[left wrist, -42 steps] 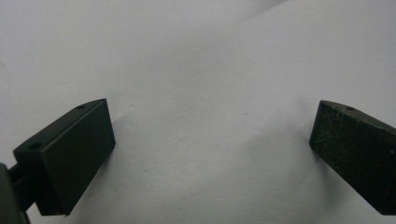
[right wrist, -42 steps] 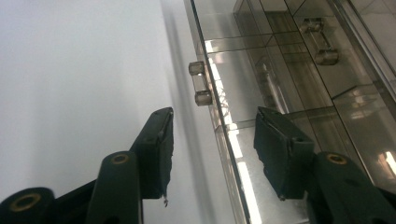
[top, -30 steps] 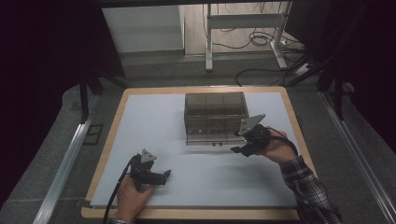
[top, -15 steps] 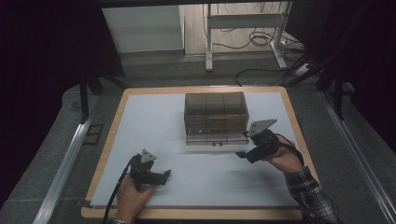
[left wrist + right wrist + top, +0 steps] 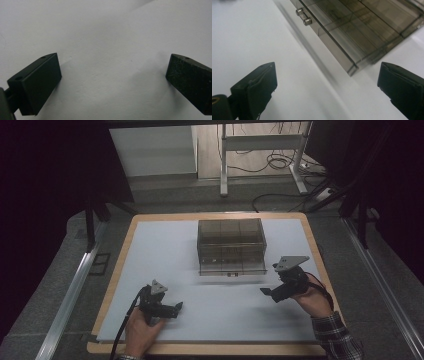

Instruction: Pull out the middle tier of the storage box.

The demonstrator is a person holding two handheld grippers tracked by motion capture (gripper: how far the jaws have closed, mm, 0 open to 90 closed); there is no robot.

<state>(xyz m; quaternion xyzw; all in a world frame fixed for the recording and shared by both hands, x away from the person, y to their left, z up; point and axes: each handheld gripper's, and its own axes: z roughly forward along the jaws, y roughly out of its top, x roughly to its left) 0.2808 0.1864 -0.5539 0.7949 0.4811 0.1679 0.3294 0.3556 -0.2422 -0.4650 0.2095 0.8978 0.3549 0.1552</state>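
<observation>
A smoky see-through drawer box (image 5: 231, 245) stands at the middle back of the white mat (image 5: 165, 255). Its lowest drawer sticks out a little toward me, with a small metal handle (image 5: 231, 274) on its front. My right gripper (image 5: 266, 292) hovers open off the box's front right corner, apart from it. In the right gripper view the jaws (image 5: 327, 87) stand wide with nothing between them, and the drawer front with its two silver knobs (image 5: 303, 17) lies beyond. My left gripper (image 5: 176, 308) rests open on the mat at the front left, over bare mat (image 5: 112, 82).
The mat lies on a wooden board (image 5: 119, 270) whose rim shows on all sides. Metal rails (image 5: 70, 295) run along both sides below the board. Desk legs (image 5: 223, 160) and cables (image 5: 265, 167) stand on the floor behind.
My right gripper has drawn back from the box's front right corner, toward me and to the right. The left gripper has stayed put.
</observation>
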